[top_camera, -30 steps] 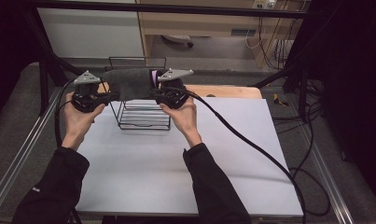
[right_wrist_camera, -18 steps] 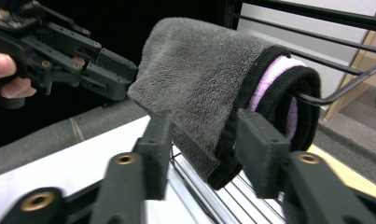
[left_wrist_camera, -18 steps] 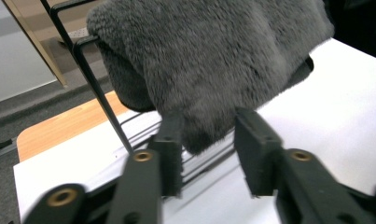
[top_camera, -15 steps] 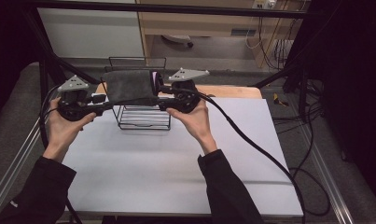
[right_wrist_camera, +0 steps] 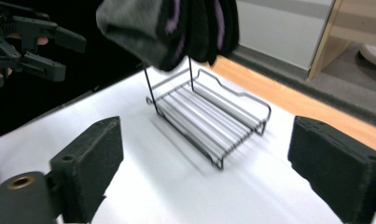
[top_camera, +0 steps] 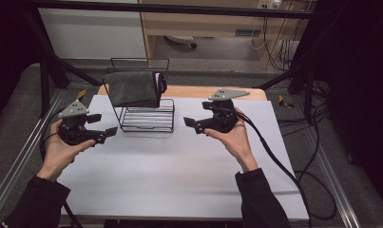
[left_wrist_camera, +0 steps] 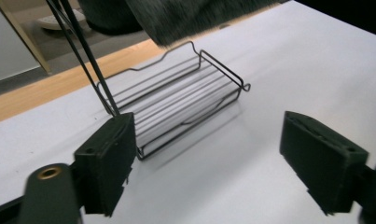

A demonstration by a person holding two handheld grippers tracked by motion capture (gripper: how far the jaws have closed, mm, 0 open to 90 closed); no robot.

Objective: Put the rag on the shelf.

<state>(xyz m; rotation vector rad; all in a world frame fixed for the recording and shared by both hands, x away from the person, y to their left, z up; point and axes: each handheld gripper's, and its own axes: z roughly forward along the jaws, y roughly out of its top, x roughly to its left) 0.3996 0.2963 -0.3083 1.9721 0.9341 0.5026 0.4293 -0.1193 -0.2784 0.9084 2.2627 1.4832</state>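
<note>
Both sets of jaws stand wide apart with nothing between them; left gripper (top_camera: 103, 127) sits at about 9 o'clock of the wire rack (top_camera: 146, 115), right gripper (top_camera: 191, 123) at about 3 o'clock, each clear of it and pointing inward; the dark grey cloth (top_camera: 132, 88) is draped over the rack's top bar, hanging down the front, with a purple-trimmed layer showing at its 3 o'clock edge; in the right gripper view the cloth (right_wrist_camera: 167, 28) reads as several folded layers above the rack's slatted base (right_wrist_camera: 209, 123); the left gripper view puts the base (left_wrist_camera: 176, 100) dead ahead between the jaws, cloth hem at 12 o'clock; my read: hands are backing off after hanging, or lining up for a re-grip; if re-gripping, come in level from both sides, pinch only the outer hem corners, keep the pads off the wire; the rack looks light, so any snag probably tips it; keep both hands moving symmetrically; white table (top_camera: 179, 180) gives plenty of room to retreat toward 6 o'clock.
</note>
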